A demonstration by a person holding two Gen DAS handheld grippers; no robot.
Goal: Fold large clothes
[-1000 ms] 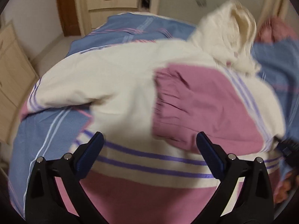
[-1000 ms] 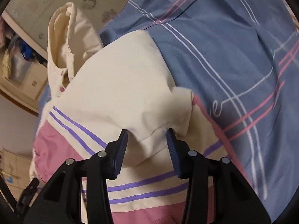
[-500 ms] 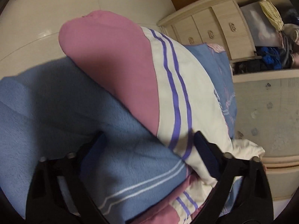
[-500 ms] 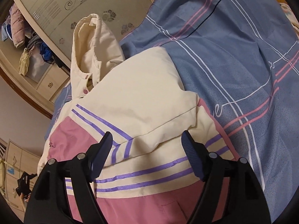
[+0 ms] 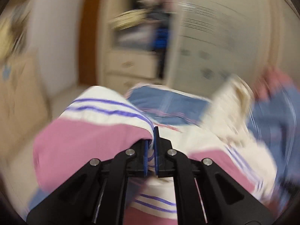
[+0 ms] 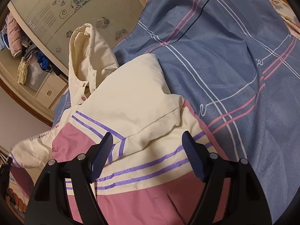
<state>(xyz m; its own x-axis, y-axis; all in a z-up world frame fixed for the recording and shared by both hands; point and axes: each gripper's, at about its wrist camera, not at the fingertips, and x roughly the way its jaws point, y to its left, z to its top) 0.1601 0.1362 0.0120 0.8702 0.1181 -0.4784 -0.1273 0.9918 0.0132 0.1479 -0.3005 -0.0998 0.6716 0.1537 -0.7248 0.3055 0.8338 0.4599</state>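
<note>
A cream and pink jacket (image 6: 135, 101) with purple stripes lies on a blue plaid bed cover (image 6: 225, 60). Its cream hood (image 6: 88, 50) stands up at the far side. One sleeve is folded across the body. My right gripper (image 6: 148, 150) is open and empty, just above the striped band near the folded sleeve. In the blurred left wrist view my left gripper (image 5: 152, 131) is shut on the jacket's other sleeve (image 5: 90, 136), pink with a cream striped part, and holds it lifted over the jacket.
A wardrobe with patterned sliding doors (image 6: 75, 13) and an open section with drawers and hanging clothes (image 6: 28, 56) stands beyond the bed. The floor (image 5: 61, 97) lies past the bed's left edge. A cardboard box (image 5: 16, 97) stands at the left.
My left gripper has closed on the sleeve at the bed's edge and swung it up over the jacket. My right gripper has opened, let go of the folded sleeve and drawn back a little.
</note>
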